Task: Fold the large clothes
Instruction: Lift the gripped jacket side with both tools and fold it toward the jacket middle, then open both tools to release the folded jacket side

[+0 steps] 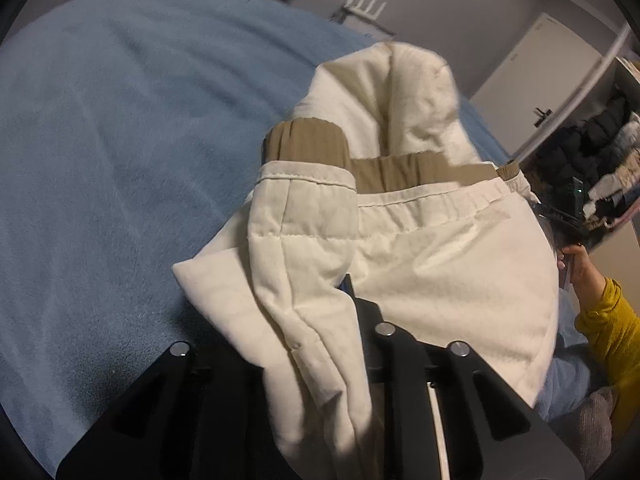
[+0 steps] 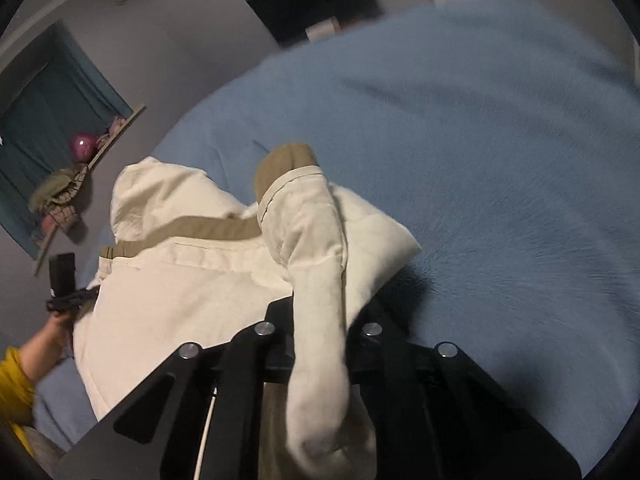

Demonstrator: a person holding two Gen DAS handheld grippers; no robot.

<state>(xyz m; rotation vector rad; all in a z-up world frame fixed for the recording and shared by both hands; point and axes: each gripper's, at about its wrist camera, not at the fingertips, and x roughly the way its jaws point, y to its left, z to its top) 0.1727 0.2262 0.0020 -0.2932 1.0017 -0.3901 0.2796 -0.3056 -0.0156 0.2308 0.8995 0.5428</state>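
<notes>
Two grippers are in your hands, and both are clamped on the same cream jacket [image 1: 440, 264]. Nearest the left wrist camera, your left gripper [image 1: 320, 320] has its black fingers shut on a fold of a sleeve [image 1: 304, 240], which drapes back over the gripper body and hides most of the jaws. Nearest the right wrist camera, your right gripper [image 2: 320, 312] is likewise closed on the other sleeve [image 2: 316, 248], the cloth running down between the fingers and bunching towards the lens. That view is somewhat blurred.

Just beyond the grippers, the jacket's body spreads out on the bed [image 1: 120, 140], which is covered in a light blue blanket. Each sleeve ends in a tan ribbed cuff [image 2: 286, 164], and a tan band [image 1: 420, 168] runs across the jacket between the sleeves. Past the band, the cream hood [image 1: 400, 92] stands up in a hump.

At the edge of each view you can see your other hand [image 1: 580, 268] in a mustard-yellow sleeve [image 1: 612, 328], holding the opposite gripper's black handle.

Farther off, beyond the bed, are grey walls, a dark screen [image 2: 312, 0], an open wardrobe [image 1: 592, 152] stacked with clothes, and a dark teal curtain [image 2: 52, 120] beside a shelf carrying a pink ball [image 2: 82, 146].
</notes>
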